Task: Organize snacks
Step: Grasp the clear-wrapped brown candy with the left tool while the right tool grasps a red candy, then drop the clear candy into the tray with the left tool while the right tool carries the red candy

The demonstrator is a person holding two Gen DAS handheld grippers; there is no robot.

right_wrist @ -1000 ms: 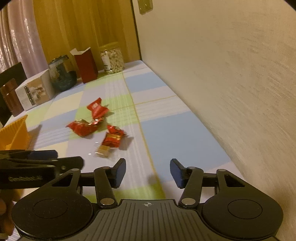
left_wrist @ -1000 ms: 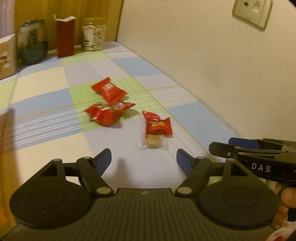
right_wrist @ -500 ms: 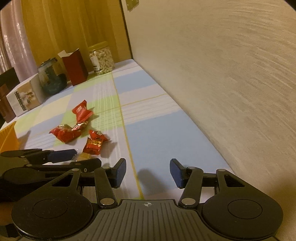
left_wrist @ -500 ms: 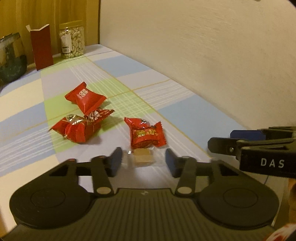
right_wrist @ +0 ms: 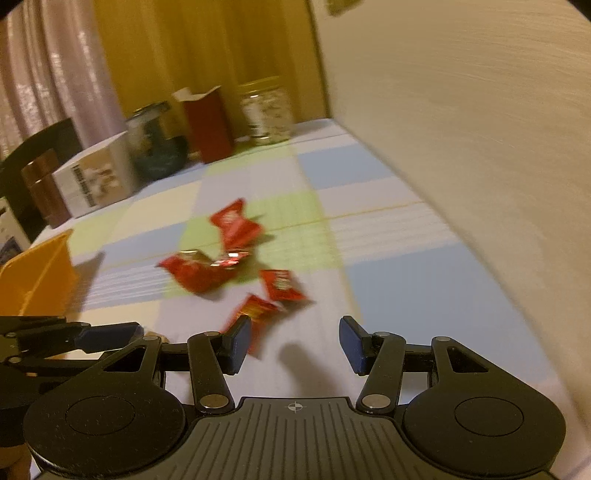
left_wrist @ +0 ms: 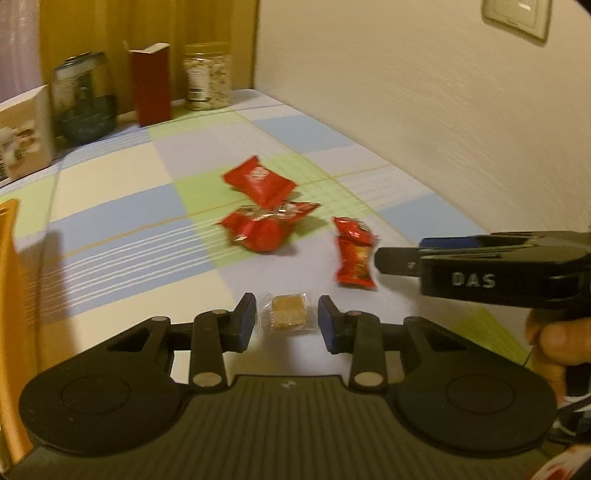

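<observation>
Item: clear-wrapped brown candy [left_wrist: 288, 315], lying flat on the checked tablecloth [left_wrist: 122, 218] squarely between my left gripper [left_wrist: 287, 321] fingers, which are closing but not yet touching. My right gripper [right_wrist: 294, 341] stands half open and empty, red packet [right_wrist: 255, 317] near its left finger.

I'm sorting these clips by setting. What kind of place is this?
Probably a home dining or kitchen table: a checked tablecloth pushed against a wall with a wall socket, curtains behind, and a jar of nuts and food boxes lined along the back.
</observation>
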